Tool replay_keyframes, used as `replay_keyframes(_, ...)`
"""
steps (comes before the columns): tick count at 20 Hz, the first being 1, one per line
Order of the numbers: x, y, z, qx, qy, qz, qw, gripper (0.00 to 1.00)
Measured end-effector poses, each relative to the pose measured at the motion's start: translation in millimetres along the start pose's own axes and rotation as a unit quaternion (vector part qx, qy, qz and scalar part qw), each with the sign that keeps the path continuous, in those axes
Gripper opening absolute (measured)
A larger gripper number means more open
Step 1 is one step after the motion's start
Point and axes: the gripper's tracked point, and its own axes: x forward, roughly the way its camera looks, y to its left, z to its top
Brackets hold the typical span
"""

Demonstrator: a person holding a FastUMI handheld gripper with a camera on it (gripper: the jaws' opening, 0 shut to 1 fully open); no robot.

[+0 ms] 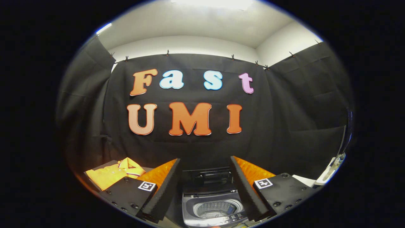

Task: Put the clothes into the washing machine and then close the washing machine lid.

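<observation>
Your tool (205, 190) stands wide open, its two fingers (164, 193) spread well apart with nothing held between them. Between the fingers, just below and ahead of them, you can see the washing machine (211, 205): a small top-loader in grey, with its lid (207, 177) raised upright at the back and the round drum (216, 209) showing beneath (the drum looks bare, as far as the ribbed steel wall lets you see). A row of buttons runs along the machine's near edge.

The clothes (114, 173) lie off to the left, beyond the left finger: a yellow garment with a collar trimmed in a darker stripe, folded flat on a dark bench (95, 169). It is well apart from the machine and from both fingers.

On the far right, a white object (329, 172) leans near the booth's black cloth wall (291, 126); you cannot tell what it is.
</observation>
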Motion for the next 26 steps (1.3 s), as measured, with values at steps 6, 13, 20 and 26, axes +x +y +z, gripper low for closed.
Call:
replay_keyframes(6,24,92,51,0.036,-0.042,0.108,0.993,0.97)
replay_keyframes(13,48,218,31,0.069,0.011,0.238,0.969,0.97)
replay_keyframes(20,64,312,-68,0.126,0.164,0.303,0.93,0.98)
replay_keyframes(26,70,337,-141,0.115,0.259,0.292,0.913,0.98)
